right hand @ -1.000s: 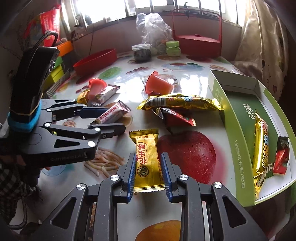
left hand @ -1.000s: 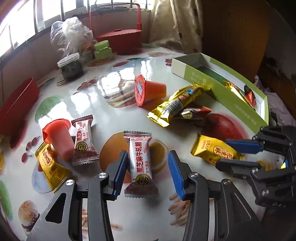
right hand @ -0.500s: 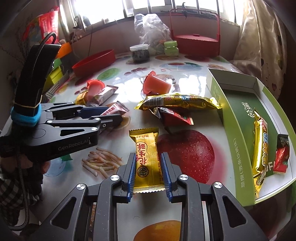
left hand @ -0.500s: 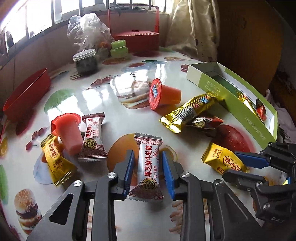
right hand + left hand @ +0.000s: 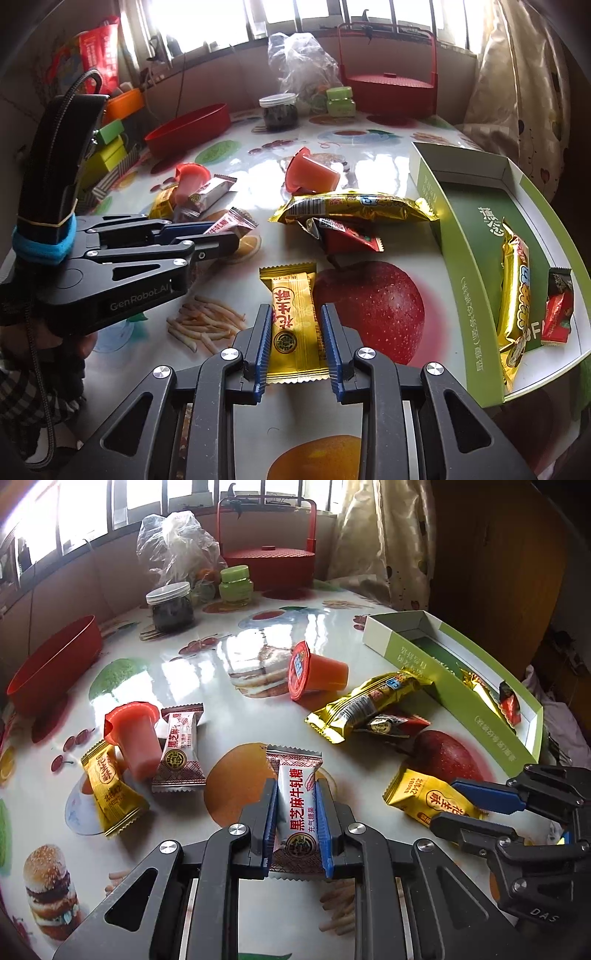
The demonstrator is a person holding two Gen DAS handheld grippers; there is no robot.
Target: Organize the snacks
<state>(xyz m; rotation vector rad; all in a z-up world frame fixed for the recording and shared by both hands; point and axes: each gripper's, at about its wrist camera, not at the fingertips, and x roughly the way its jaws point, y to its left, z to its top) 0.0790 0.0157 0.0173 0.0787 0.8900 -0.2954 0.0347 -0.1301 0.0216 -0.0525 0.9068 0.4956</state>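
Observation:
My left gripper (image 5: 294, 794) is shut on a white sesame nougat candy (image 5: 297, 805), lifted slightly off the table; it also shows in the right wrist view (image 5: 229, 225). My right gripper (image 5: 294, 314) is closed around a yellow peanut candy (image 5: 295, 325) that lies on the table; the same gripper (image 5: 443, 801) and candy (image 5: 424, 794) show in the left wrist view. A green open box (image 5: 476, 295) at the right holds a gold bar (image 5: 515, 288) and a red candy (image 5: 557, 310).
Loose on the fruit-print table: a gold bar (image 5: 365, 701), a red candy (image 5: 395, 723), two orange jelly cups (image 5: 317, 670) (image 5: 135, 738), another white candy (image 5: 179, 749), a yellow candy (image 5: 110, 790). A red bowl (image 5: 55, 664), jars (image 5: 170, 607) and a red basket (image 5: 269, 557) stand behind.
My left gripper closed from wide open onto the white candy and raised it a little. My right gripper stayed around the yellow candy.

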